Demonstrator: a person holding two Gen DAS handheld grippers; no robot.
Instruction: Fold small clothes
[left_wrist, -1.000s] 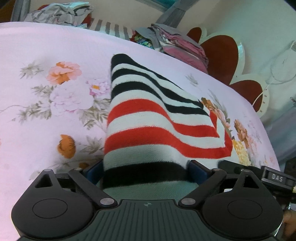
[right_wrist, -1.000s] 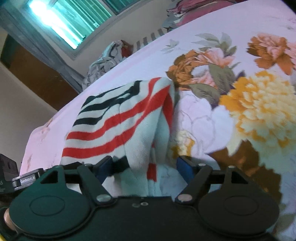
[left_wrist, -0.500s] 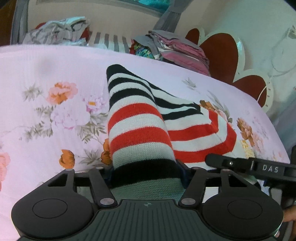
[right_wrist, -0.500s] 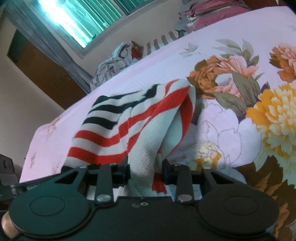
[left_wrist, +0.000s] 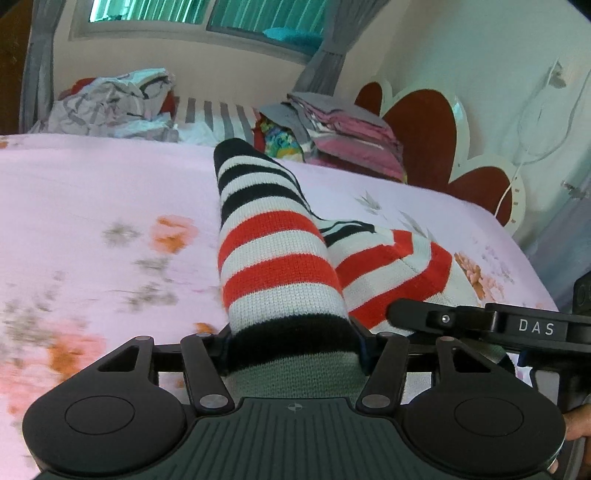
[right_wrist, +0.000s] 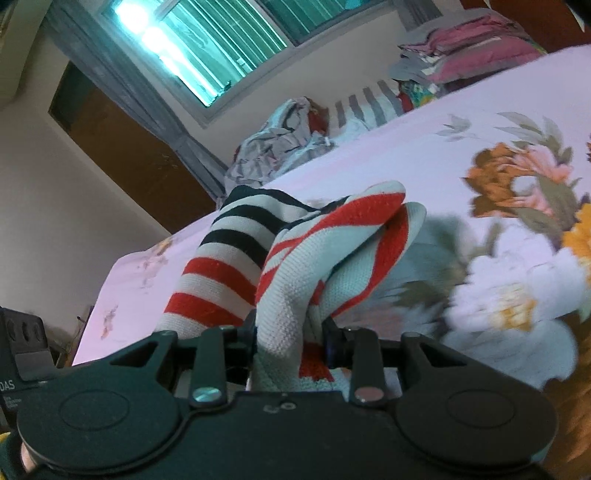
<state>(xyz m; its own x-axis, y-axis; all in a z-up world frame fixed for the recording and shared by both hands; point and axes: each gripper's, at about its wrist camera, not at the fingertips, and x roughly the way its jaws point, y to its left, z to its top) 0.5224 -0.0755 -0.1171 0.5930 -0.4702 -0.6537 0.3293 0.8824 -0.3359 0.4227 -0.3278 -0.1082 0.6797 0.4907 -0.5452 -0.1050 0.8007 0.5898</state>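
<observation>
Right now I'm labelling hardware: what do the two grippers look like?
Both are matte black: ribbed body, two round discs, linkage bars with silver screws, dark blue finger pads. The left gripper view shows the right gripper side-on with white "DAS" lettering.

Bedroom: floral bed (left_wrist: 110, 192), headboard (left_wrist: 424, 136).

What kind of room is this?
Most likely a bedroom: a bed under a pink floral bedsheet, a scalloped red headboard, and stacks of folded clothes below the curtained window.
</observation>
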